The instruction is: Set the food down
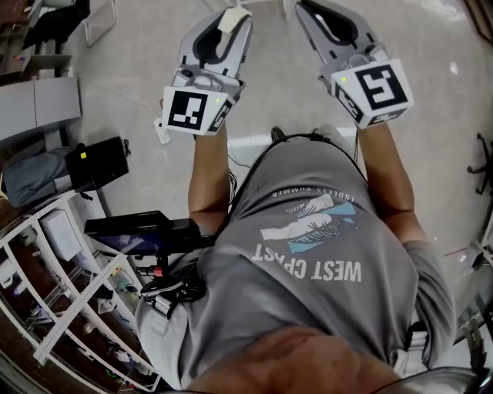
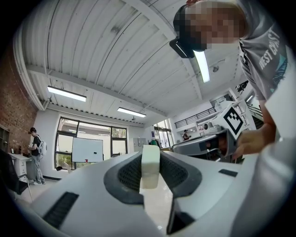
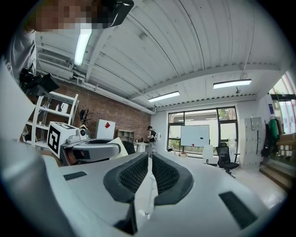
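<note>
A pale cream block of food (image 2: 150,169) stands upright between the jaws of my left gripper (image 2: 150,153), which is shut on it. In the head view the food (image 1: 229,23) shows at the tip of the left gripper (image 1: 233,14), held out in front of the person's chest above the floor. My right gripper (image 1: 312,11) is held beside it, about level with it. Its jaws (image 3: 150,159) are shut with nothing between them. From the right gripper view the left gripper (image 3: 88,149) shows at the left with the cream food (image 3: 115,155) sticking out.
A white shelf rack (image 1: 69,285) with small items stands at the lower left, a black box (image 1: 96,165) beside it. A power strip (image 1: 162,132) lies on the grey floor. Far off are a whiteboard (image 2: 87,149), a standing person (image 2: 35,148) and an office chair (image 3: 225,159).
</note>
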Demonstrator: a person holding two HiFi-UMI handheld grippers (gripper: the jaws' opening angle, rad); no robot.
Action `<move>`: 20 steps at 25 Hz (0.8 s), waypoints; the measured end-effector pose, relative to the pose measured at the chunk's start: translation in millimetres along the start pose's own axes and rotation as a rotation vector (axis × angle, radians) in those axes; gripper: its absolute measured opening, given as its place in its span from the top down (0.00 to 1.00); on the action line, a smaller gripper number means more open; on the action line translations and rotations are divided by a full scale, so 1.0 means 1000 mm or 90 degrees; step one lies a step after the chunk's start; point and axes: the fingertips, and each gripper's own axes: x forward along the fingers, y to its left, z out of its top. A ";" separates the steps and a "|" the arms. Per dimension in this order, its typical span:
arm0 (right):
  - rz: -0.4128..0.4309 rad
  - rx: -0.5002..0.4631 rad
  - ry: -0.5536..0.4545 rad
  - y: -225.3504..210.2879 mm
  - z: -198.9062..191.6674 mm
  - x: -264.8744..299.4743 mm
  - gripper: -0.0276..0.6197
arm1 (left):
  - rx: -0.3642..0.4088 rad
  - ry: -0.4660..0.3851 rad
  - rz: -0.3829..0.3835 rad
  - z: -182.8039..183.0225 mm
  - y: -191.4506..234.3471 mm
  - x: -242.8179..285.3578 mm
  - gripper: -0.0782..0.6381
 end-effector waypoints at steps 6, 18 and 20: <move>0.006 0.004 0.013 -0.027 -0.012 0.049 0.94 | -0.011 0.004 0.002 -0.021 0.043 0.032 0.75; 0.040 -0.008 0.017 -0.089 0.044 0.070 0.94 | -0.012 0.004 0.035 0.022 0.065 0.099 0.75; 0.045 -0.006 0.016 -0.103 0.054 0.075 0.94 | -0.010 0.005 0.041 0.030 0.071 0.112 0.75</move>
